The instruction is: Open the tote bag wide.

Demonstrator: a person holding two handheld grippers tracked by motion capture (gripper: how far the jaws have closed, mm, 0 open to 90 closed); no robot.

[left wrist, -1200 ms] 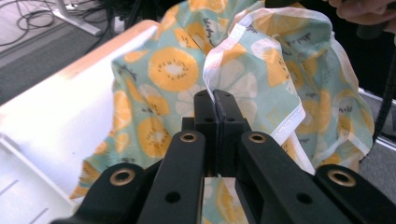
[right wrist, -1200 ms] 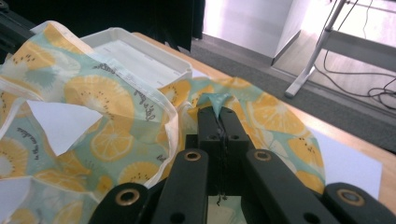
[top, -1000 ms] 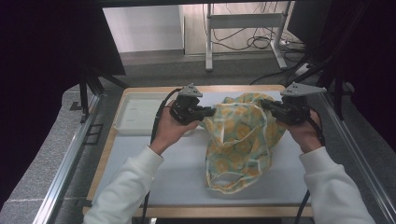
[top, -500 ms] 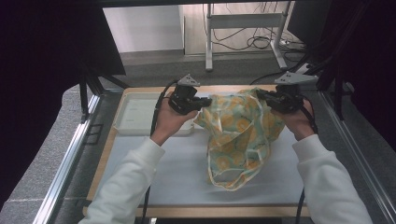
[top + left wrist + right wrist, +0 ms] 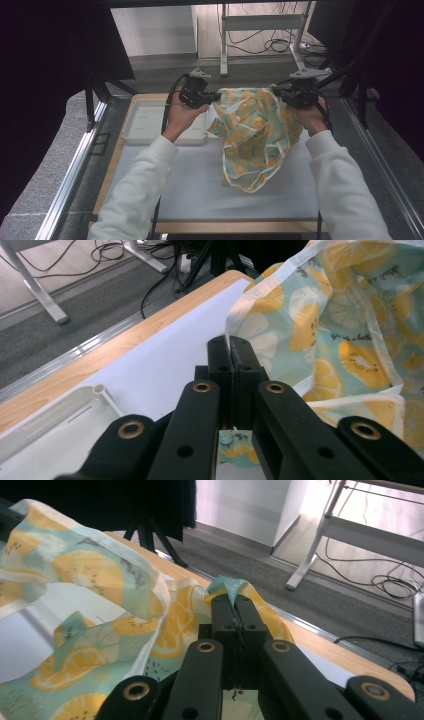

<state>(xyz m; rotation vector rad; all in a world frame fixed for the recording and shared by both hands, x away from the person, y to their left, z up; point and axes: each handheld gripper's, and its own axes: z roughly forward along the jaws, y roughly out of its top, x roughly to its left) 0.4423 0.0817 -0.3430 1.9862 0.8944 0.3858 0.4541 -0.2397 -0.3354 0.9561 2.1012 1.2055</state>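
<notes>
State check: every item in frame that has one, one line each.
Lemon-print cloth: lifted, bunched, hanging between both grippers, lower end near or on the white mat.
Left hand-held gripper: shut on the cloth's white-trimmed edge.
Right hand-held gripper: shut on a pinch of the cloth.
White tray: flat on the table, nothing visible inside.
White mat: lying flat on the wooden table.

Ahead of your tools: grey floor [image 5: 165, 62], white wall panel [image 5: 150, 30], white metal stand [image 5: 260, 22], tangled cables [image 5: 280, 45]. Dark curtains [image 5: 45, 75] flank you both sides. Bright light beyond.
</notes>
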